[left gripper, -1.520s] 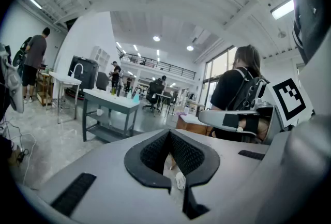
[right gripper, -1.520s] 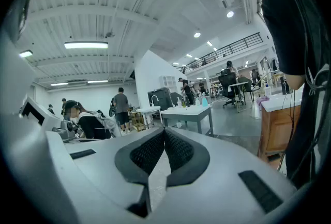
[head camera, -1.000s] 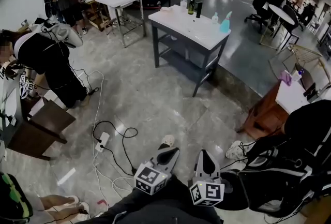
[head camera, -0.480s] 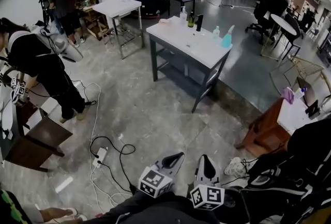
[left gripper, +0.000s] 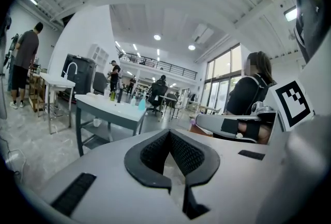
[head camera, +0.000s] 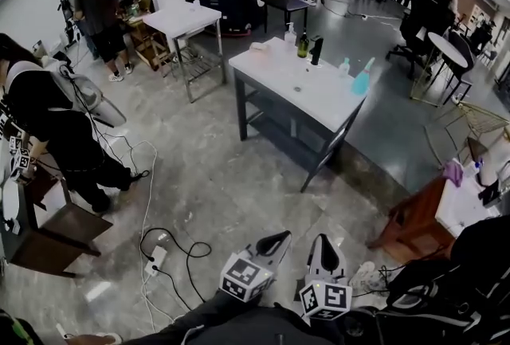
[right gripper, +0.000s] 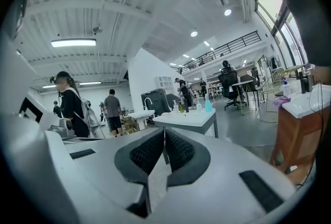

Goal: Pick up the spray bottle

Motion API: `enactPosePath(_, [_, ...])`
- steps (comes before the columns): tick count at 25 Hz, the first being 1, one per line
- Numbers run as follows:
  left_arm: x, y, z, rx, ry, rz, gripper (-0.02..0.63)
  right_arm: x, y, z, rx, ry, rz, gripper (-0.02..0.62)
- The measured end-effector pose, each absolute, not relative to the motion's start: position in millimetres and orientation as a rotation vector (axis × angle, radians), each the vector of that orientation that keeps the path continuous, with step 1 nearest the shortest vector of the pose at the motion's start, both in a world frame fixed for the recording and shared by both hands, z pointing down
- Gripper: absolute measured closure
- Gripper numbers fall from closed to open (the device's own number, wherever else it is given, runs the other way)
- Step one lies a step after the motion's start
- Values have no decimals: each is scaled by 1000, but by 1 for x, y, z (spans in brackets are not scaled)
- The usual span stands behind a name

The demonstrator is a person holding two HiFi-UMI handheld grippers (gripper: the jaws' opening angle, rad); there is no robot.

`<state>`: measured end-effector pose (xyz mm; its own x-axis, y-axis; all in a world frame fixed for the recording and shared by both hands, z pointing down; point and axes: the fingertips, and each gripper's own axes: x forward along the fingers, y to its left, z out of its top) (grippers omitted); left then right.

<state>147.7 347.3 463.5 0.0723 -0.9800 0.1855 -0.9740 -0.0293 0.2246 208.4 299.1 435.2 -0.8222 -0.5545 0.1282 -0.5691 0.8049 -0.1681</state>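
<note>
A: What takes up most of the head view?

B: Grey marbled floor (head camera: 231, 168). Beyond it stands a desk (head camera: 319, 100) with a white top and a dark grey frame, well apart from both grippers.

A: And the grippers themselves?

B: They are low in the frame, side by side, pointing toward the desk. The left gripper (head camera: 280, 237) is at left and the right gripper (head camera: 323, 241) just beside it, each with its marker cube nearest the camera.

A: How do the fingers stand?

B: Pressed together on both. In the left gripper view the dark ribbed fingers (left gripper: 153, 153) meet at the tips with nothing between them. The right gripper view shows the same, its fingers (right gripper: 147, 152) closed on nothing.

A: Where is the spray bottle?

B: The spray bottle (head camera: 362, 79) is teal and stands upright near the right end of the desk top. A small clear bottle (head camera: 343, 67) stands just beside it. Farther along the back edge are a black bottle (head camera: 317, 50) and a green bottle (head camera: 303, 45).

A: Anything on the floor?

B: Black cables (head camera: 179, 244) and a white power strip (head camera: 156, 259), left of the grippers.
</note>
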Motion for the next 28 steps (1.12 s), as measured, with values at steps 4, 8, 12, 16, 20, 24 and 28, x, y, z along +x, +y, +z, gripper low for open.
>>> enactPosePath(4, [129,322,462,2087,-1949,-38,597,189,278,438,921,-2903,307,584])
enactPosePath(8, [112,299,464,2090,-1923,-33,598,175,260,441,944,-2886,323,584])
enactPosePath(12, [101,278,460,2119,-1893,-43,597,164,244,443,973,-2869,337,584])
enactPosePath(16, [90,261,463,2146,-1857,-37,598,153,231,447,1001,-2852,345,584])
enactPosePath(20, [80,250,468,2155,-1832,-32,597,142,224,453,1006,-2845,358,584])
enactPosePath(24, [71,244,473,2149,-1821,-28,598,131,225,455,981,-2864,354,584])
enactPosePath(28, [72,246,477,2148,-1802,-15,597,127,230,452,965,-2879,359,584])
